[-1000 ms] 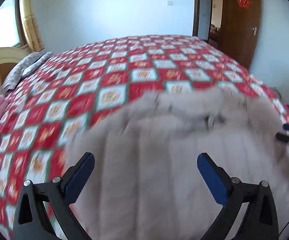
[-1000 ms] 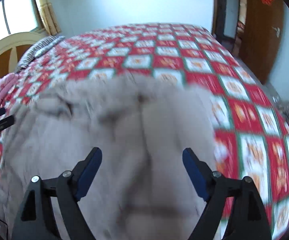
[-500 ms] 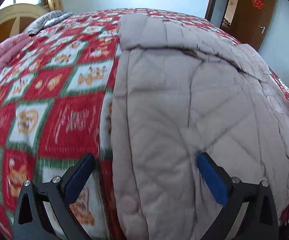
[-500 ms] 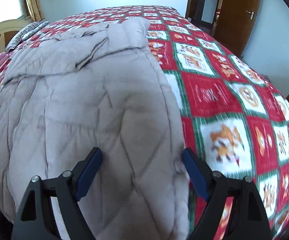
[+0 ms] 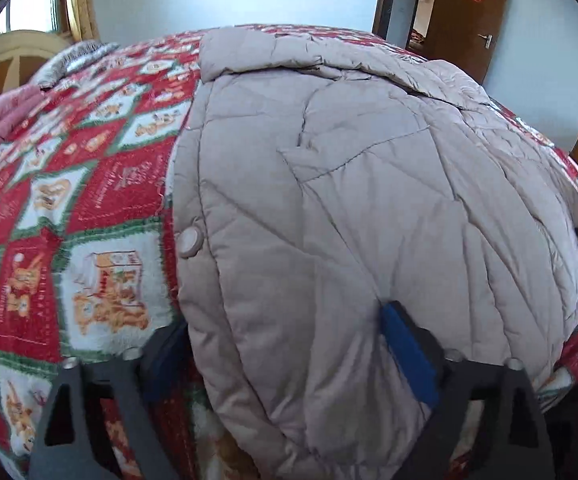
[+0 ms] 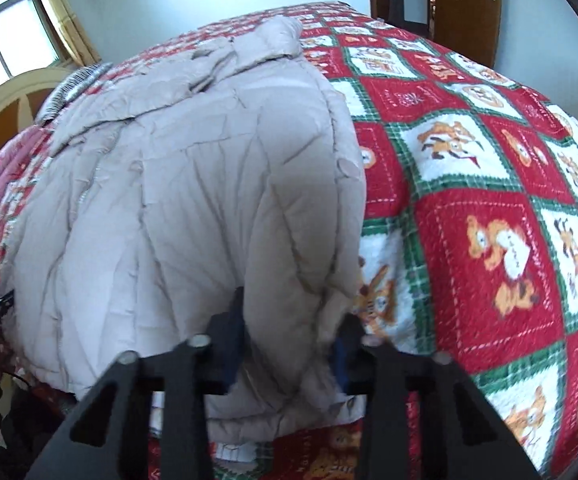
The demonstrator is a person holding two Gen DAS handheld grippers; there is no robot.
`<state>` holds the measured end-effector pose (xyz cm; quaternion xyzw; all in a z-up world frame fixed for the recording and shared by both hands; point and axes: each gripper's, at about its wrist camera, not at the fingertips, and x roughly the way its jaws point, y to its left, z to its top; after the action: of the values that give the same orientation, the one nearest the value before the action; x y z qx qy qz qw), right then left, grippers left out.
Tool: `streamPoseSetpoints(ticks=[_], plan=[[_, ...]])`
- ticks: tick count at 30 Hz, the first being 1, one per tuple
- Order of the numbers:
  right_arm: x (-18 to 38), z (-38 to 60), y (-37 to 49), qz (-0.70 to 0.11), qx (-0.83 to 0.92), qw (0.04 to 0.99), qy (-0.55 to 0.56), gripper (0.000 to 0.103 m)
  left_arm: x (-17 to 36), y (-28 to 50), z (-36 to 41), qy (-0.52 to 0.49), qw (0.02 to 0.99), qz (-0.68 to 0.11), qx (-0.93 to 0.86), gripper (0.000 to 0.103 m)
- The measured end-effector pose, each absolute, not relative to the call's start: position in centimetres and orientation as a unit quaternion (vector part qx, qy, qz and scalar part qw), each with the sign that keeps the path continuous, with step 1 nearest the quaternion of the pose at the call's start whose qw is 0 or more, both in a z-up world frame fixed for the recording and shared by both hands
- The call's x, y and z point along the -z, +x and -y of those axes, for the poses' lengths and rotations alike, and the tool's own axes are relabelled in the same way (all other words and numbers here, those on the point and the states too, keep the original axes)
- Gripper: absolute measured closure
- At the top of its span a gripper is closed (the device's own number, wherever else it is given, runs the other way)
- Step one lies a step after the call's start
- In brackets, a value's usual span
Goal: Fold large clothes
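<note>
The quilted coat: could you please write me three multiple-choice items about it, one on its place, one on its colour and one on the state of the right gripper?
1. Where does the coat lie?
A. On the floor
B. Over a chair
C. On the checked bedspread

2. What colour is the coat?
A. Beige
B. Navy
C. Green

3. How is the right gripper?
A. Open, clear of the coat
B. Shut on the coat's near edge
C. Out of view

Answers:
1 C: red, white and green squares show around the coat on both sides.
2 A: both views show pale beige quilting.
3 B: its fingers have just been closing, and the fabric bunches between them.
</note>
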<state>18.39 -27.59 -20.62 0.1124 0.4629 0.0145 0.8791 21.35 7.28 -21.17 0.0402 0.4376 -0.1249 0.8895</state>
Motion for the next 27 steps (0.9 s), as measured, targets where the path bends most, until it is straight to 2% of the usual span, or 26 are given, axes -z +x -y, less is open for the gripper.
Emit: streamPoseSetpoints(ticks=[1,5,6,11,19,23,27], plan=[[20.6,27.5,18.1,-0.457,-0.023,0.881,0.120,0.077,21.0,20.9,-7.3,0.044,0.892,-0.431,0.127,0.037],[20.1,27.6,16.5,-0.433,-0.043,0.886,0.158,0.084,19.9,19.9,-8.5,0.027,0.892,-0.424,0.150,0.084],[19.8,27.7,16.1,-0.426,-0.047,0.888,0.165,0.086,19.5,19.8,-8.9,0.018,0.893,-0.423,0.154,0.087],[16.5,28.2,13.8,-0.385,-0.075,0.900,0.190,0.088,14.9,17.6,-9.1,0.022,0.907,-0.379,0.184,0.092],[8.1,28.8,10.5,-0.292,-0.133,0.921,0.222,0.089,5.9,15.3,-10.0,-0.009,0.926,-0.292,0.240,0.094],[5.8,29.0,11.9,-0.265,-0.129,0.933,0.208,0.089,3.8,17.9,-10.6,-0.014,0.932,-0.274,0.238,0.094],[5.6,29.9,15.6,-0.264,-0.117,0.929,0.230,0.089,2.7,23.8,-11.8,-0.072,0.925,-0.284,0.241,0.094]])
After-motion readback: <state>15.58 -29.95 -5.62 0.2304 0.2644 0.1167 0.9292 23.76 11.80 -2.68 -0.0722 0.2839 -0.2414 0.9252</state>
